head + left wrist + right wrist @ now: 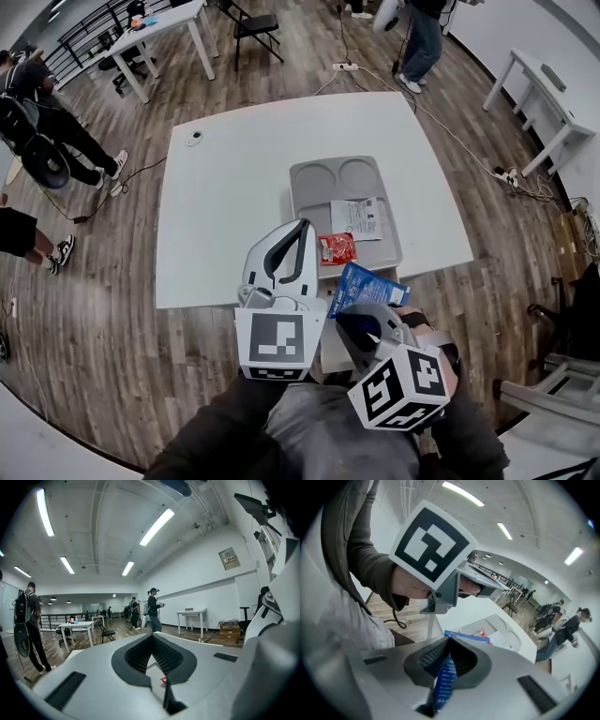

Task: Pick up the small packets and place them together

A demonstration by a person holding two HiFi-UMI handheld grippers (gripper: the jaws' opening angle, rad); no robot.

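Observation:
My right gripper [356, 317] is shut on a blue packet [367, 285], held up over the table's near edge; in the right gripper view the blue packet [444, 681] stands edge-on between the pads. A red packet [337, 248] lies on the near part of the grey tray [328, 178], with a white printed packet [361, 217] beside it to the right. My left gripper [303, 226] hovers just left of the red packet, jaws together with nothing between them. In the left gripper view a sliver of the red packet [163, 680] shows below the left gripper [152, 637].
The tray sits on a white table [234, 187] that also carries a small round object [194, 138] at the far left. People stand at the left and at the far side. Other tables, a chair [255, 28] and floor cables surround it.

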